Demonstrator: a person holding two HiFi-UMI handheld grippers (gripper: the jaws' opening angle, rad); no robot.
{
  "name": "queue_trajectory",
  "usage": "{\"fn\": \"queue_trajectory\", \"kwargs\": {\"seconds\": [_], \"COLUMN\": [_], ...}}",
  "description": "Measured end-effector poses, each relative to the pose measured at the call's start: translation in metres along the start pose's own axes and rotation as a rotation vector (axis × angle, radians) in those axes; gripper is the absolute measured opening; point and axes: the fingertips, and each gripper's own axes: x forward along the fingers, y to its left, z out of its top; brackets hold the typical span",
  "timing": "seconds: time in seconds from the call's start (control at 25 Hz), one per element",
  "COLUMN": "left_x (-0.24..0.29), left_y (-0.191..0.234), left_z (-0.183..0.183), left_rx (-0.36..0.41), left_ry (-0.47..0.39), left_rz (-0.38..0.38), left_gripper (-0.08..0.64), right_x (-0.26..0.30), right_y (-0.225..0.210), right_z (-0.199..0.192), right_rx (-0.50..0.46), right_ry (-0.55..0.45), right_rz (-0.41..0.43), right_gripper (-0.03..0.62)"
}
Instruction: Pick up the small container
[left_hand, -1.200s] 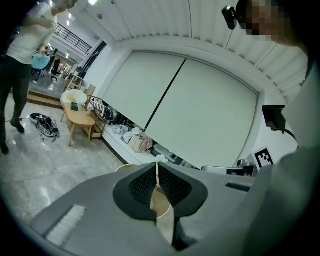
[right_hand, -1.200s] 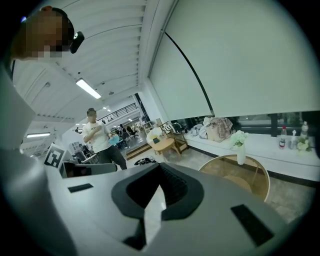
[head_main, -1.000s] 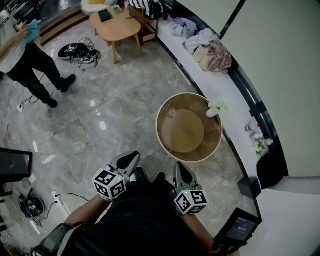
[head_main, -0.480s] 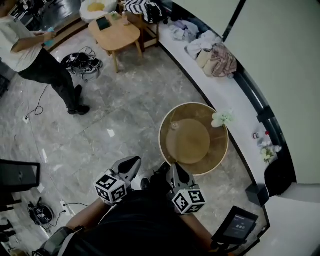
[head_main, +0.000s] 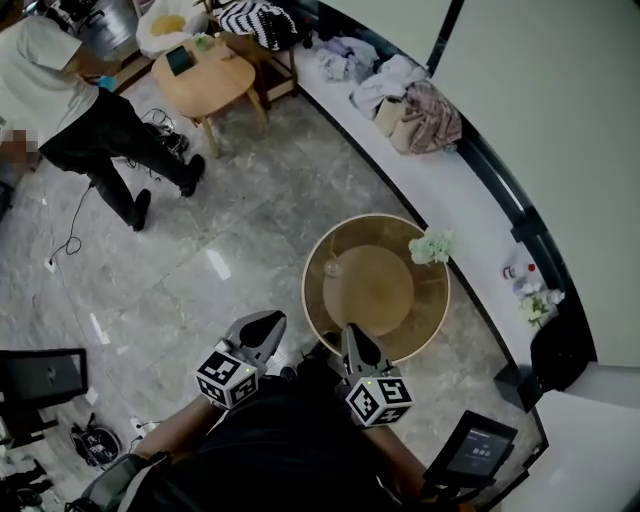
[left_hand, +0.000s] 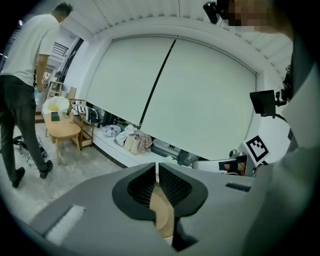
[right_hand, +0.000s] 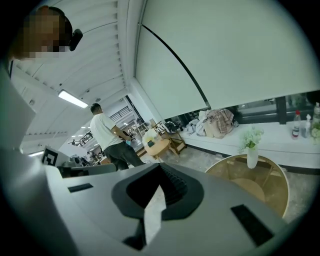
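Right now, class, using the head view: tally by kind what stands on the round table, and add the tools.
Flower vase: 1
Small container: 1
Tools: 2, the left tool and the right tool
Total: 4

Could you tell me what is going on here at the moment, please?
A person with a gripper in each hand faces a round glass-topped table. The left gripper and right gripper are both shut and empty, pointing towards it. On the table, untouched, sit a small container near the left edge and a vase of flowers at the right. Another person stands farther off by a wooden coffee table.
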Motion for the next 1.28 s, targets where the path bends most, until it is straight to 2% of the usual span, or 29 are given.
{"fn": "queue_trajectory", "kwargs": {"seconds": [0.2, 0.4, 0.64, 0.76, 0.88, 1.0, 1.28], "left_x": [0.034, 0.070, 0.115, 0.135, 0.162, 0.189, 0.249], "left_y": [0.002, 0.007, 0.039, 0.059, 0.078, 0.095, 0.120], "left_z": [0.001, -0.007, -0.020, -0.035, -0.051, -0.077, -0.141], "left_rx": [0.071, 0.094, 0.150, 0.191, 0.273, 0.343, 0.438], "left_ry": [0.049, 0.109, 0.188, 0.241, 0.261, 0.305, 0.410], "left_rz": [-0.024, -0.051, -0.084, -0.104, -0.101, -0.121, -0.198], "left_gripper": [0.005, 0.005, 0.005, 0.005, 0.005, 0.005, 0.012], "right_x": [0.006, 0.004, 0.022, 0.033, 0.046, 0.058, 0.067], "right_y": [-0.031, -0.061, -0.091, -0.104, -0.126, -0.141, -0.166], "right_z": [0.013, 0.015, 0.006, -0.005, -0.016, -0.028, -0.059], "right_rx": [0.031, 0.059, 0.114, 0.134, 0.159, 0.189, 0.272], "right_ry": [-0.016, -0.018, -0.006, -0.009, -0.010, -0.012, 0.003], "right_rz": [-0.034, -0.088, -0.193, -0.262, -0.313, -0.337, -0.406], "right_gripper": [-0.002, -0.002, -0.002, -0.002, -0.002, -0.002, -0.002]}}
